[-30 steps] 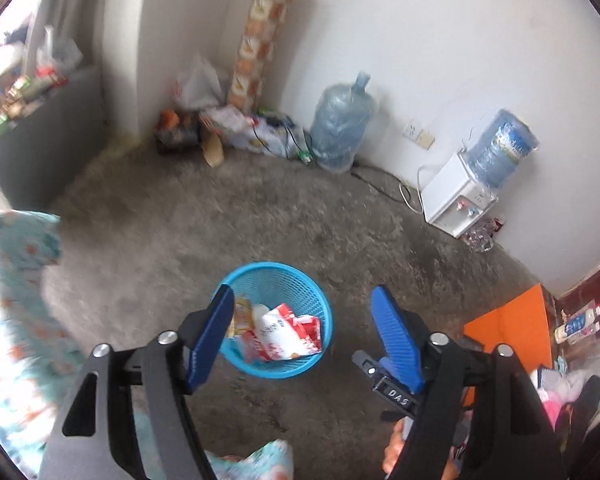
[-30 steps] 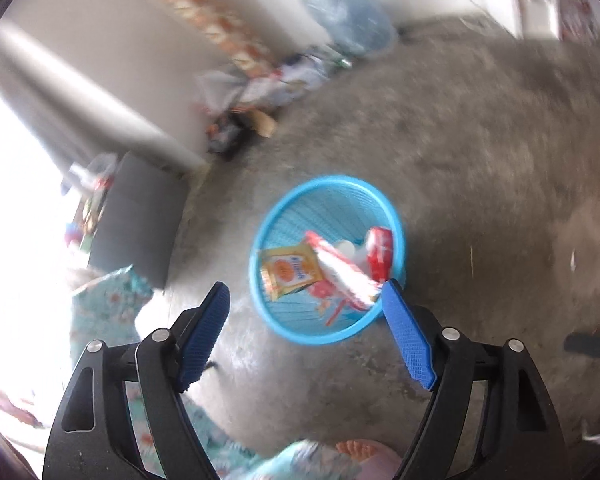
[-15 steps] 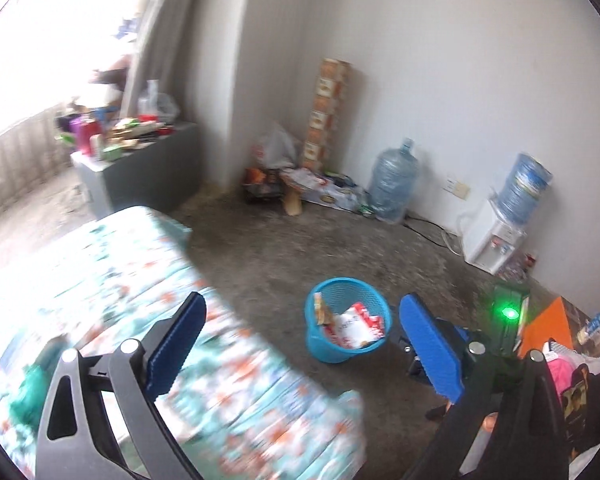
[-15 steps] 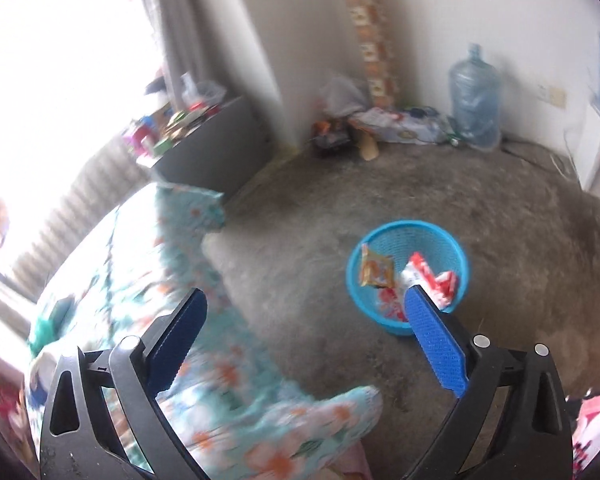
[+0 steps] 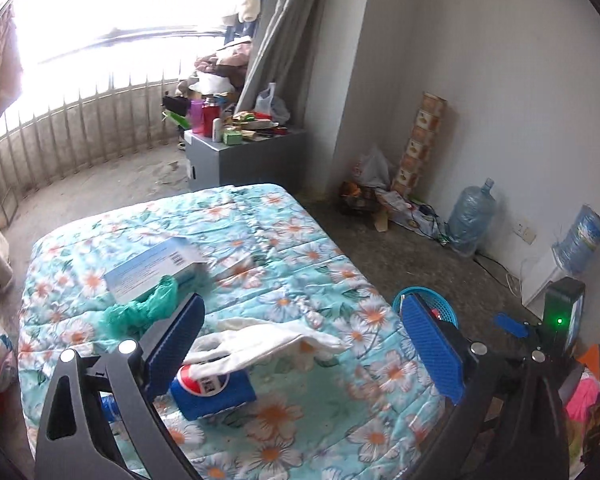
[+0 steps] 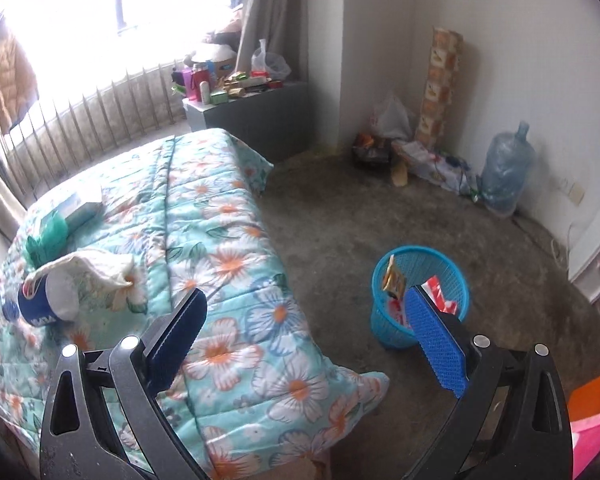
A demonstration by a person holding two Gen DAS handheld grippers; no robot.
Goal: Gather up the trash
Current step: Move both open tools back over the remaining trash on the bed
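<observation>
Pepsi cup (image 5: 212,390) lies on the bed just below the left claw (image 5: 304,344), empty and spread wide.

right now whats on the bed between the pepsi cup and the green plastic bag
A crumpled white cloth lies between the blue Pepsi cup and the green bag, draped over the cup's mouth; the right wrist view shows it best.

Blue cup (image 5: 212,390) and white cloth (image 5: 260,344) lie on floral quilt (image 5: 300,248).
</observation>
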